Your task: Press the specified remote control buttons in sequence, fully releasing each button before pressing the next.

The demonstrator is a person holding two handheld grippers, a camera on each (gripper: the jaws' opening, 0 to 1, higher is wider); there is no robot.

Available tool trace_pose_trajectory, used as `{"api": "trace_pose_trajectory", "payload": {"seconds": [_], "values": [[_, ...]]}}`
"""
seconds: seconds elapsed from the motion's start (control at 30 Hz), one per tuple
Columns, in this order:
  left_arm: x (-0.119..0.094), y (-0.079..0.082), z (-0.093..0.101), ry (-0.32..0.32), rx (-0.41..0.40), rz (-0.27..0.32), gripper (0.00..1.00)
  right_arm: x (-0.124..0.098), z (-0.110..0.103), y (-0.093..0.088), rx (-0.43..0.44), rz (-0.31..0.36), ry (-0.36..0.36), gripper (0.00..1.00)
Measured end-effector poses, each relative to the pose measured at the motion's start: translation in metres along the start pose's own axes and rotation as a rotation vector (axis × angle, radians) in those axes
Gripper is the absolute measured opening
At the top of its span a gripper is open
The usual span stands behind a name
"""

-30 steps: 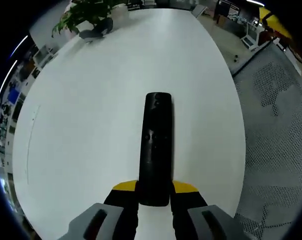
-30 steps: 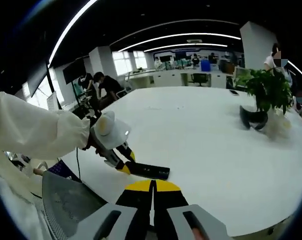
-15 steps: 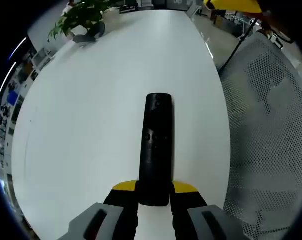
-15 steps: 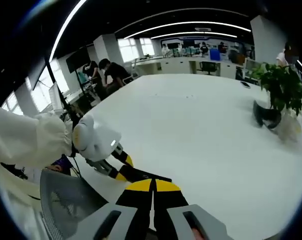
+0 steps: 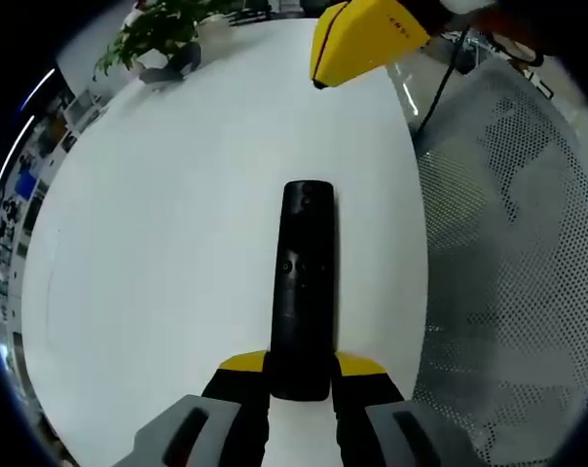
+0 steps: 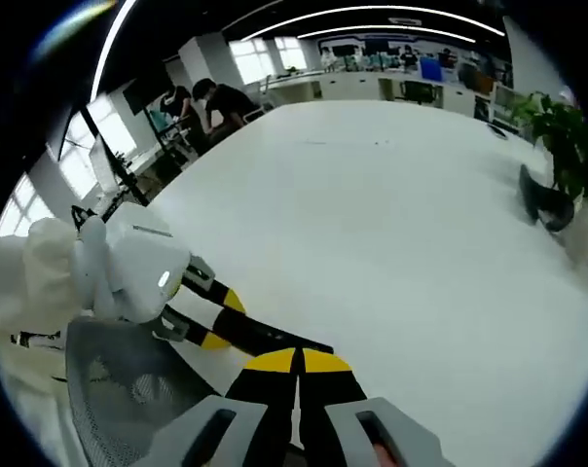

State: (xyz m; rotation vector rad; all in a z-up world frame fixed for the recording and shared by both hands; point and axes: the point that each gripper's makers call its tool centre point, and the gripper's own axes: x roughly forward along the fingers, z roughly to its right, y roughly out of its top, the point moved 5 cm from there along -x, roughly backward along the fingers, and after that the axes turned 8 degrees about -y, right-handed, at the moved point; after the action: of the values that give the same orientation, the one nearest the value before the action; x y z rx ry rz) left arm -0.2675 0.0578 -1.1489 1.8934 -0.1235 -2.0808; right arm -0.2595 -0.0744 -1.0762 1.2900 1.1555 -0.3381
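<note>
Above the white surface [image 5: 177,195], my right hand-held gripper [image 6: 297,370], jaws together, has neared the remote control [image 5: 305,282] clamped in my left hand-held gripper [image 5: 301,389]; pressing comes next, I judge.

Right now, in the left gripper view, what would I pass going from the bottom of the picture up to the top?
Left hand-held gripper → black remote control → bare white table → yellow tip of the right hand-held gripper, potted plant.
</note>
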Motion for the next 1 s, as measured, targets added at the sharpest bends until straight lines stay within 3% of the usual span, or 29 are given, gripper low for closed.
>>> {"api": "trace_pose_trajectory", "payload": {"seconds": [0.3, 0.43, 0.7, 1.0], "values": [[-0.001, -0.002, 0.005, -0.005, -0.002, 0.013, 0.24, 0.025, 0.005, -0.016, 0.038, -0.16, 0.013, 0.0], [-0.001, -0.004, 0.004, -0.012, -0.007, 0.043, 0.24, 0.036, 0.007, -0.022, 0.11, -0.231, 0.05, 0.0], [-0.002, -0.005, 0.004, -0.017, 0.009, 0.079, 0.24, 0.048, 0.011, -0.026, 0.125, -0.268, 0.056, 0.0], [-0.002, -0.005, 0.003, -0.026, 0.009, 0.072, 0.24, 0.055, 0.014, -0.031, 0.095, -0.299, 0.024, 0.0]]}}
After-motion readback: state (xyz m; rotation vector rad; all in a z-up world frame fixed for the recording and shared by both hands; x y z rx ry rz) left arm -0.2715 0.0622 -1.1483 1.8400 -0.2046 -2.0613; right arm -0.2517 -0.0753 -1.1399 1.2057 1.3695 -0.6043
